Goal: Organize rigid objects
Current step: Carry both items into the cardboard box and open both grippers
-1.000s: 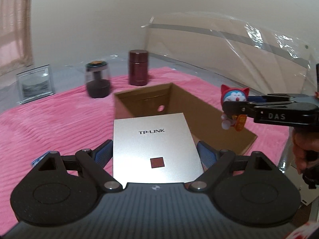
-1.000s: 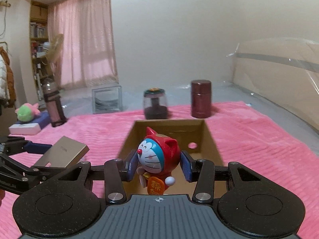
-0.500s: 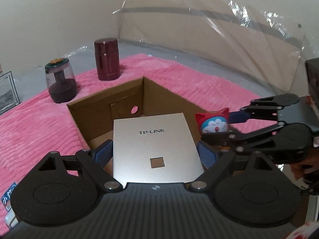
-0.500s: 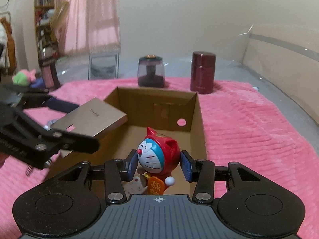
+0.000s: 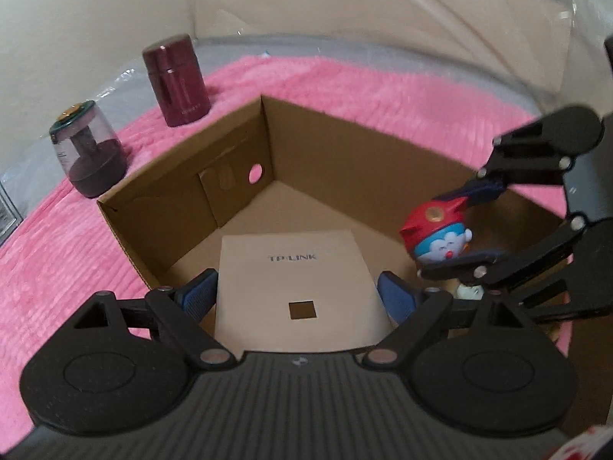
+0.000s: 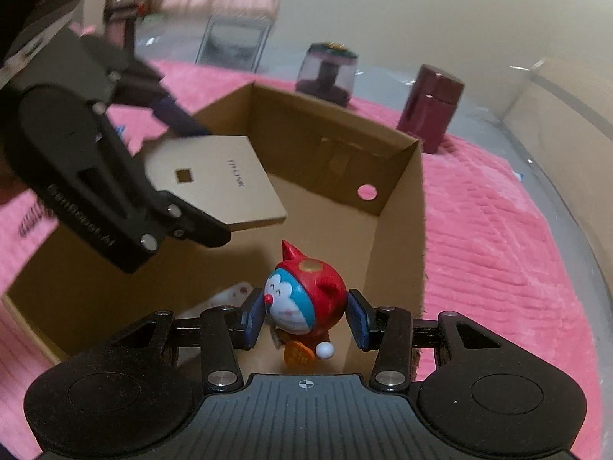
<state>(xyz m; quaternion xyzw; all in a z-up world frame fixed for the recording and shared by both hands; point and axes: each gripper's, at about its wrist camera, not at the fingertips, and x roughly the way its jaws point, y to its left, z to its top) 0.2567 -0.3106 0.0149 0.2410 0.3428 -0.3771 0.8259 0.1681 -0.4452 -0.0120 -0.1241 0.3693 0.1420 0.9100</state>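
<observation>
While left fingers [image 5: 295, 295] clamp the TP-LINK panel [image 5: 293, 287], right fingers [image 6: 304, 320] pinch the figurine [image 6: 304, 304]

Brown cardboard box [image 5: 184, 207] on ribbed pink blanket [image 5: 57, 268], maroon canister [image 5: 177, 80].

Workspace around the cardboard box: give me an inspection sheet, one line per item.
Surface: pink blanket, clear plastic sheeting behind.
Job's things: open cardboard box; flat TP-LINK panel and cat figurine, both held over the box interior; something pale on the box floor, unclear.
Clutter: maroon canister, dark clear-domed jar, picture frame, all outside the box.
Grippers: left claw shut on the panel; right claw shut on the figurine.
Cables: nothing seen.
Surroundings: wall, pink curtains.
</observation>
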